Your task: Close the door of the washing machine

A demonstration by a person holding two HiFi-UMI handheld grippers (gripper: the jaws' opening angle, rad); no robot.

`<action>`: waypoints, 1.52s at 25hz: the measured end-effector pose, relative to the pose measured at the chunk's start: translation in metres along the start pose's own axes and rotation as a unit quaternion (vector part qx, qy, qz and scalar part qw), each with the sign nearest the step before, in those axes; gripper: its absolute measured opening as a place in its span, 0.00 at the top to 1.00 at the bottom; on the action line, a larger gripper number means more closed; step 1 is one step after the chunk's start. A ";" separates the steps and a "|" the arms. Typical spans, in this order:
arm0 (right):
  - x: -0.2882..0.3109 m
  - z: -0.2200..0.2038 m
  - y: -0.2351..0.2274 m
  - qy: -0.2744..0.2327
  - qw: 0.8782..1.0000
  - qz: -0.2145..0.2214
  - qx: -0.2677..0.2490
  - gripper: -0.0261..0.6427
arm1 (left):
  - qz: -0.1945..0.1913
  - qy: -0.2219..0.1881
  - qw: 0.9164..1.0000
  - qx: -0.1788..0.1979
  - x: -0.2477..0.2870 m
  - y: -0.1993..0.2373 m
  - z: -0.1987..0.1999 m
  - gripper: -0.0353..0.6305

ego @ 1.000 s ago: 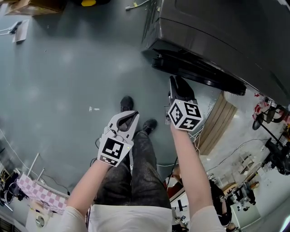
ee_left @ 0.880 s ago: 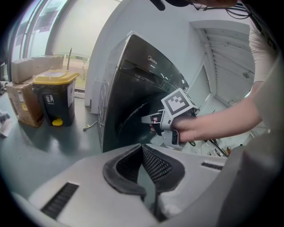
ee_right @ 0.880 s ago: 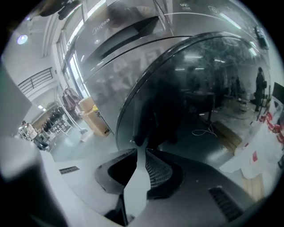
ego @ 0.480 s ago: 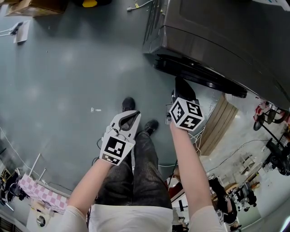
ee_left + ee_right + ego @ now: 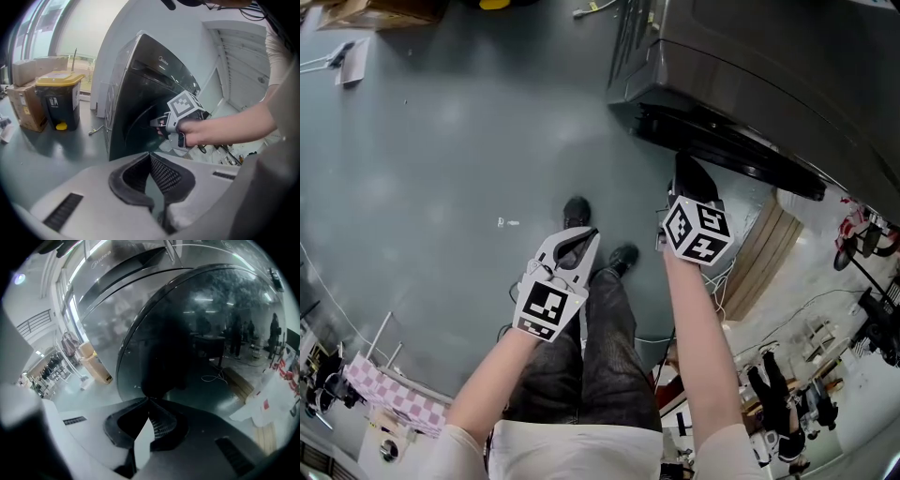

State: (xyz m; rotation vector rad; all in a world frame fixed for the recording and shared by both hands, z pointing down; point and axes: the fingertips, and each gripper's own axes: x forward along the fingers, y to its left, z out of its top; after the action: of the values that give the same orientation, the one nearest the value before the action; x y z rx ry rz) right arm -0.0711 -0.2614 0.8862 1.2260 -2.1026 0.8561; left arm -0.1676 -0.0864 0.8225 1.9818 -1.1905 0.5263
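Washing machine (image 5: pixel 759 66) door (image 5: pixel 197 348) seems nearly shut; contents hidden.

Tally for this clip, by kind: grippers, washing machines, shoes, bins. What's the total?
Grippers: 2, left gripper and right gripper
Washing machine: 1
Shoes: 2
Bin: 1
Total: 6
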 end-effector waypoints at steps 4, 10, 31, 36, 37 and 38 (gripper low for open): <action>0.001 -0.002 0.004 -0.003 1.000 -0.002 0.000 0.92 | 0.001 0.005 1.000 0.001 -0.009 0.001 -0.009 0.94; 0.009 0.003 -0.001 0.003 1.000 -0.001 -0.010 0.92 | 0.003 0.009 1.000 0.003 -0.013 -0.001 -0.017 0.94; -0.193 0.122 0.050 -0.018 0.991 0.030 -0.133 0.91 | -0.005 -0.031 0.999 0.035 -0.124 -0.029 0.132 0.94; -0.281 0.162 0.064 -0.036 0.989 0.023 -0.145 0.91 | -0.018 -0.039 0.998 0.045 -0.162 -0.058 0.183 0.94; -0.296 0.168 0.065 -0.041 0.988 0.018 -0.145 0.91 | -0.025 -0.041 0.998 0.042 -0.170 -0.065 0.193 0.94; -0.310 0.173 0.065 -0.047 0.989 0.012 -0.143 0.91 | -0.033 -0.044 0.998 0.039 -0.177 -0.072 0.203 0.94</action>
State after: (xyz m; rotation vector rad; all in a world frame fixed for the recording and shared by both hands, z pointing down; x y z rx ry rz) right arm -0.0209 -0.2004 0.5343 1.1079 -2.2259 0.4911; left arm -0.1963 -0.1230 0.5471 2.1228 -1.1700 0.4623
